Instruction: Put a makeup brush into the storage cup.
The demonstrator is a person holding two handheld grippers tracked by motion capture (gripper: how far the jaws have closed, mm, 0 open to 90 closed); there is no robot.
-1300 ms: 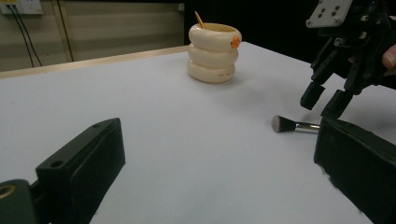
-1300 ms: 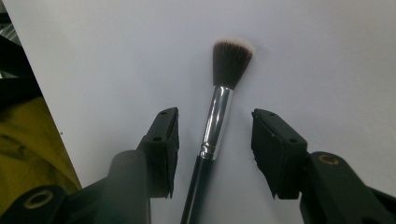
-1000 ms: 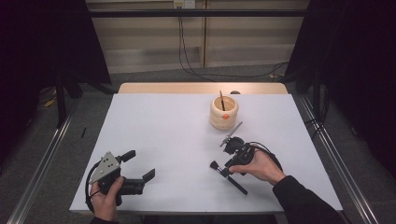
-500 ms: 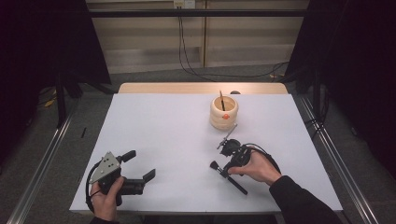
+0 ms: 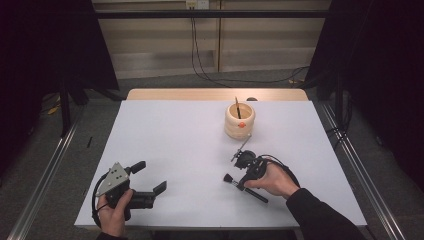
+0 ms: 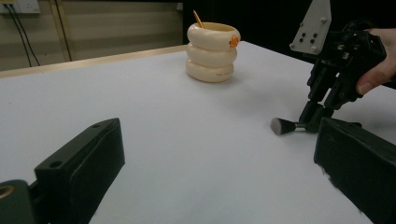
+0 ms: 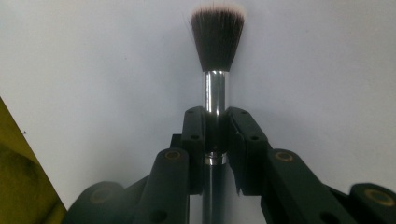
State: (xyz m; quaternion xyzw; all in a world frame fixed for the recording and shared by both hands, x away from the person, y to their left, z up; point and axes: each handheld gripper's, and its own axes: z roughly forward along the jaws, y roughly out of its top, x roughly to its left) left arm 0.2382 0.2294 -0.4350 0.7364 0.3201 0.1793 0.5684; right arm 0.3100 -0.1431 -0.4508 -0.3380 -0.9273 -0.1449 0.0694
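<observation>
Right hand-held gripper [image 5: 243,173] clamps the makeup brush [image 7: 216,56] at its metal ferrule, bristles low over the white counter [image 5: 175,145] near the cream holder [image 5: 239,121]; left hand-held gripper [image 5: 150,177] rests spread wide, well apart.

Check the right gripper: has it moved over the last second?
Yes. The right gripper has pulled slightly back toward the person, away from the cream holder, brush clamped.

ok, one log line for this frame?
right hand-held gripper: shut on brush, lying on table | left hand-held gripper: open, resting on table | cup: upright, one stick inside
</observation>
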